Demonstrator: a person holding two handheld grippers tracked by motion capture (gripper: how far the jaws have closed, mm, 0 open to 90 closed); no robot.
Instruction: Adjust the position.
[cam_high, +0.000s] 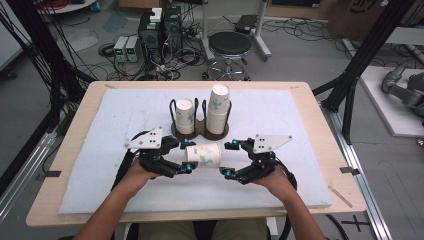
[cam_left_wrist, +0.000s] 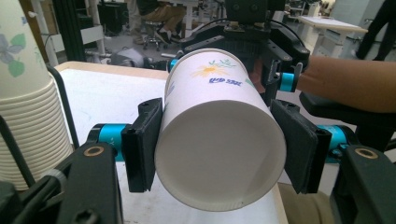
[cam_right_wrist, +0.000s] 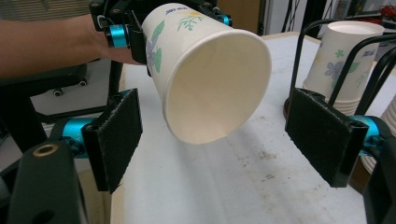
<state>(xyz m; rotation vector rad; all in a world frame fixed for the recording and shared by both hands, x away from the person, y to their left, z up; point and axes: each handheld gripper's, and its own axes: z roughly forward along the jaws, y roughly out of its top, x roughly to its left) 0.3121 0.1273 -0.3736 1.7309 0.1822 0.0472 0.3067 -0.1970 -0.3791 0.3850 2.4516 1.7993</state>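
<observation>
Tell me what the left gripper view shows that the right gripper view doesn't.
Left gripper view: the paper cup seen from its closed base, both pads pressed on its sides, and a tall stack of cups beside a wire of the rack.

Right gripper view: the cup's open mouth, with the right gripper open and its pads standing clear of it.

Both: the same flowered cup lying sideways in the left gripper, the white mat, and stacked cups in the rack.

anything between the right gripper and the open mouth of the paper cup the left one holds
Nothing: in the right gripper view the right gripper faces the white floral paper cup across bare white padded mat.
</observation>
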